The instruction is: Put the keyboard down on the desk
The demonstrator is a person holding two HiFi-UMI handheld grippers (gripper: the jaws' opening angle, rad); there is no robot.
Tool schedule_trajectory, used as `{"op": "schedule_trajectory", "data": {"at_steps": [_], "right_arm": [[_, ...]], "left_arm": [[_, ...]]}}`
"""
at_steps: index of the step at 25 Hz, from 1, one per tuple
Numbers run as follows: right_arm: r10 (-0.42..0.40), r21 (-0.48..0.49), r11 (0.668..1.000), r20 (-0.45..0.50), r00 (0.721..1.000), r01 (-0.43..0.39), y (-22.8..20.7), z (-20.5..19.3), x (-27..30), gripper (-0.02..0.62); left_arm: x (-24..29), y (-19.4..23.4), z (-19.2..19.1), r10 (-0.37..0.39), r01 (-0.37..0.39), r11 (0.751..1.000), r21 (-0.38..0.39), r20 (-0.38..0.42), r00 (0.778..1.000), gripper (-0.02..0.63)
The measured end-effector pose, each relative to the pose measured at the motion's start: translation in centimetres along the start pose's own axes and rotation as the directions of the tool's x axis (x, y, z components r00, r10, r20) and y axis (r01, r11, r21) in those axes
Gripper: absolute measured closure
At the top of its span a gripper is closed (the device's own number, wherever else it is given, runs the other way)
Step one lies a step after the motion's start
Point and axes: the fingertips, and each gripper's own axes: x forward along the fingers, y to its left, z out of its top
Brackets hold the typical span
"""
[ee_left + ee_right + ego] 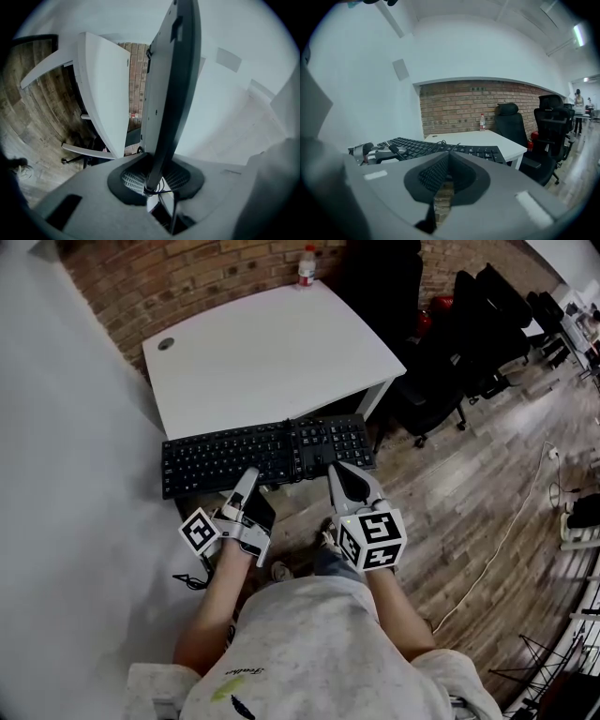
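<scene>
A black keyboard [267, 454] hangs level at the near edge of the white desk [272, 343], its far side over the desktop. My left gripper [249, 476] is shut on the keyboard's near edge. In the left gripper view the keyboard [168, 84] runs edge-on out of the jaws [152, 180], with the desk [103, 93] beside it. My right gripper [339, 470] sits at the keyboard's near edge further right. In the right gripper view its jaws [449, 157] are shut with nothing between them, and the keyboard [440, 147] lies just beyond the tips.
A water bottle [307, 266] stands at the desk's far edge against the brick wall, and a round cable hole [166, 344] is at the far left corner. Black office chairs [450, 371] crowd the right of the desk. A cable [506, 531] trails over the wooden floor.
</scene>
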Motion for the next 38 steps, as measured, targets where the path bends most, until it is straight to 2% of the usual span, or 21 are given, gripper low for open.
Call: {"op": "schedule_trajectory", "data": {"at_steps": [7,24,38], "right_arm": [[0.038,0.009,0.999,0.009,0.999,-0.038,-3.7,0.5,2.6,0.588],[0.125,0.015,0.992,0.020,0.992,-0.125,-17.3,5.0,12.1,0.588],[0.212,0.002,0.977,0.028,0.977,-0.212,-24.2,6.5,15.4,0.588]], "left_arm": [[4.0,1.7,0.2,0.010,-0.010,1.000,0.012,0.031,0.999,0.534],[19.6,5.0,0.5,0.012,-0.016,0.999,0.031,0.101,0.995,0.534],[26.5,7.3,-0.4,0.010,-0.019,0.999,0.043,0.203,0.979,0.534]]}}
